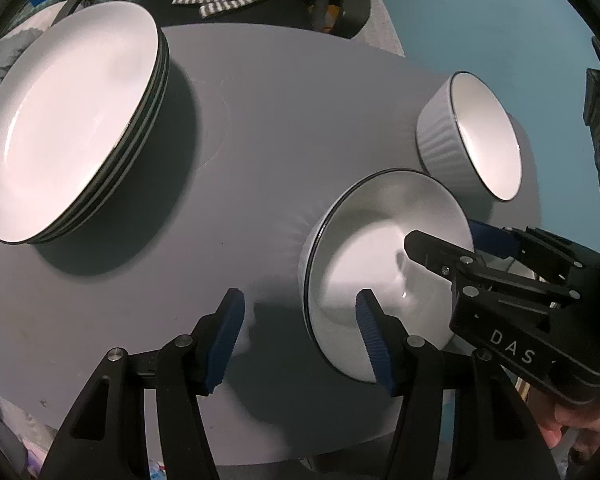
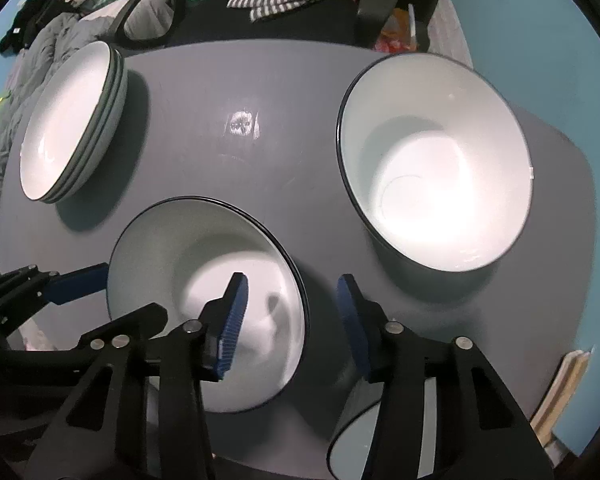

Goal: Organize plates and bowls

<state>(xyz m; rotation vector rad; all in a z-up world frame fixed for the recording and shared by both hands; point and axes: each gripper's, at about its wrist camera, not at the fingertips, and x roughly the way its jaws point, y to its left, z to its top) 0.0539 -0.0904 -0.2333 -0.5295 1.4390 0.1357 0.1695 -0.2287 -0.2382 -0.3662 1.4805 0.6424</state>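
Observation:
A white bowl with a dark rim stands on the grey table. My left gripper is open and straddles the bowl's left rim, one pad inside and one outside, with gaps on both sides. My right gripper is open astride the opposite rim, pads clear of the wall. A second, ribbed white bowl sits just beyond, to the right. A stack of white plates rests at the far left. The left gripper shows in the right wrist view too.
A dark-rimmed round dish is partly hidden under my right finger at the table's near edge. A black chair with a striped cloth stands behind the table. Bedding lies at the far left. Blue floor surrounds the table.

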